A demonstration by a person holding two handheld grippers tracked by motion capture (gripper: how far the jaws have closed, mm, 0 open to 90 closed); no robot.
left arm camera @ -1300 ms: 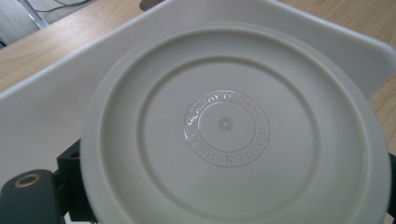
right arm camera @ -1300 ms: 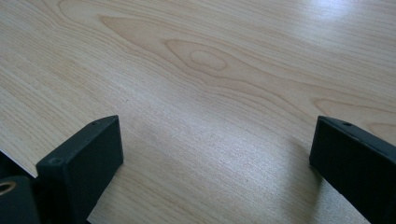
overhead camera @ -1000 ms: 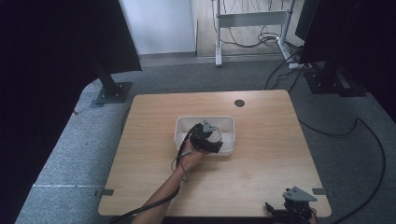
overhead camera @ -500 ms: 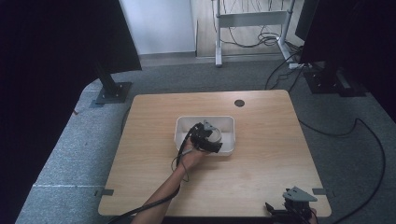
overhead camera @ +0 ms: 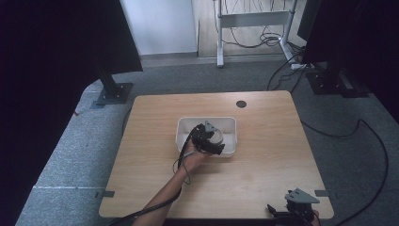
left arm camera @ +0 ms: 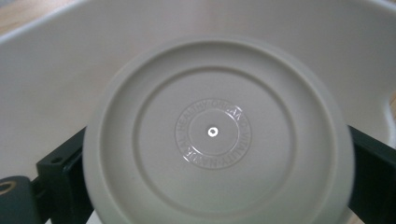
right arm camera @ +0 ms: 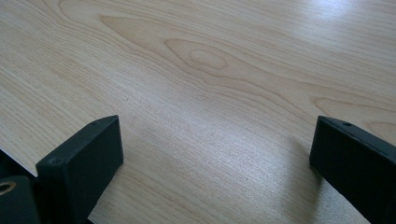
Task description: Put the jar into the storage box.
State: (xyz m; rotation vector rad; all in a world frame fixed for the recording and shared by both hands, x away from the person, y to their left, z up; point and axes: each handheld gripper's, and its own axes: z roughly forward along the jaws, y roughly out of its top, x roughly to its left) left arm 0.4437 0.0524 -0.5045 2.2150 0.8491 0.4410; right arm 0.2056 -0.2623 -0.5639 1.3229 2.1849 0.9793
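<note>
Lid: round off-white plastic lid with ring-shaped ridges and embossed lettering at its centre, held over the white tub near the middle of the surface.
Left claw: closed on the lid; in the left gripper view a black jaw stands at each side edge of the lid, both hard against its rim.
Grip quality: the lid edge looks slightly blurred in the left gripper view, so how deep the jaws bite cannot be told.
Right claw: wide apart, holding nothing, resting low at the near right corner of the surface.
Tub: rectangular, shallow, white walls; what lies inside beneath the lid is hidden.
Risk 1: smooth, thin rim pinched edge-on; in my judgement the lid could pivot or pop out of the jaws if squeezed harder.
Risk 2: the tub is light and unrestrained; a push from the left claw against its wall could slide it along the surface.
Risk 3: the cable trailing from the left claw hangs near the tub's front wall and may snag it.
Risk 4: the right claw sits well apart from the tub, too far to steady it quickly.
</note>
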